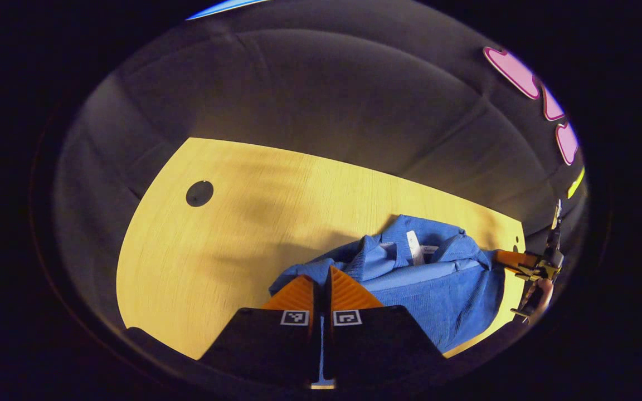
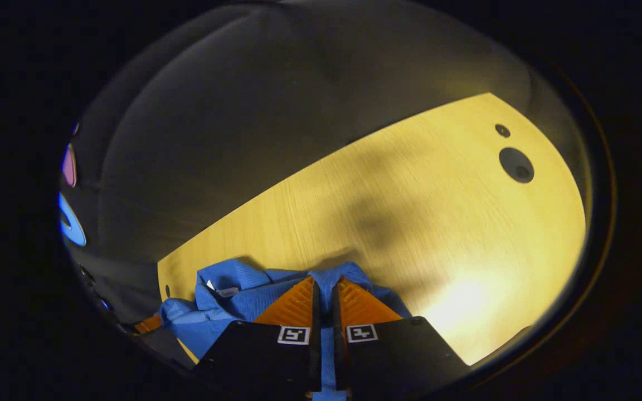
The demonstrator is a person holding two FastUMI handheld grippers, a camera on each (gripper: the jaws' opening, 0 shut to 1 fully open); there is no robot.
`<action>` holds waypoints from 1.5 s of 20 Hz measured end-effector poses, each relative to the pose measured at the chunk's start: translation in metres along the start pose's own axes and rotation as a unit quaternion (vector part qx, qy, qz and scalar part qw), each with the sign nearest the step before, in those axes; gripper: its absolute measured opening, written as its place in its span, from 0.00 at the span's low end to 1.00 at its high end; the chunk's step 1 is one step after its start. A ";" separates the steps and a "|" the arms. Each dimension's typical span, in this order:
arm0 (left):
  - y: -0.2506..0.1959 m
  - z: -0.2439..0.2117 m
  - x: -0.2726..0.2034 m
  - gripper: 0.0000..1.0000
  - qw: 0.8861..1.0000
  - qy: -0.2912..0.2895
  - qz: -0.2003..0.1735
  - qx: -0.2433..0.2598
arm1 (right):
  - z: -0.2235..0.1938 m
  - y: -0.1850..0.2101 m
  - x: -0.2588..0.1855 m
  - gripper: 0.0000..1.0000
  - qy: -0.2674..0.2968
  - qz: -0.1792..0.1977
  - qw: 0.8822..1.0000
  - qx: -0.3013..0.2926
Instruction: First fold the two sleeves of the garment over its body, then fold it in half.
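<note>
A blue garment lies bunched on the wooden table, its collar and white label facing up. My left gripper is shut on the garment's near left edge, and a thin strip of blue cloth shows between its fingers. In the left gripper view the right gripper sits at the garment's far right side, with a hand behind it. In the right gripper view my right gripper is shut on a fold of the blue garment, with cloth running down between its fingers. The left gripper peeks out at the lower left.
The table has a round dark cable hole, seen also as a cable hole with a smaller hole beside it. The black cloth wall rises close behind the table's far edge. Bare tabletop stretches beyond the garment.
</note>
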State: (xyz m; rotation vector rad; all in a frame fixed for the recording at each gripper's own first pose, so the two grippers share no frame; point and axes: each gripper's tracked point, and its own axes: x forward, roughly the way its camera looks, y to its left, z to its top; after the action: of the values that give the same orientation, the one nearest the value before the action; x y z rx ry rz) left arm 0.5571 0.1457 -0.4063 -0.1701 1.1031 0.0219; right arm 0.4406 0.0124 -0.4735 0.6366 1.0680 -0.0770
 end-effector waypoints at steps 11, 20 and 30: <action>0.011 0.082 -0.114 0.87 0.980 -0.189 0.048 0.046 | 0.105 0.019 -0.102 0.80 -0.223 0.044 0.970 -0.082; -0.053 0.040 -0.288 0.87 0.935 -0.342 0.004 0.089 | 0.009 0.124 -0.289 0.97 -0.334 0.069 0.903 -0.262; -0.079 -0.143 -0.466 0.84 0.883 -0.454 -0.034 0.111 | -0.193 0.123 -0.484 0.96 -0.419 0.083 0.855 -0.294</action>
State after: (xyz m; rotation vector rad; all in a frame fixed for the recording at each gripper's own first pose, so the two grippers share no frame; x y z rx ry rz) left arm 0.2277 0.0774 -0.0448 0.0193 0.1505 -0.0817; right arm 0.0911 0.0982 -0.0769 0.0855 0.1467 0.1176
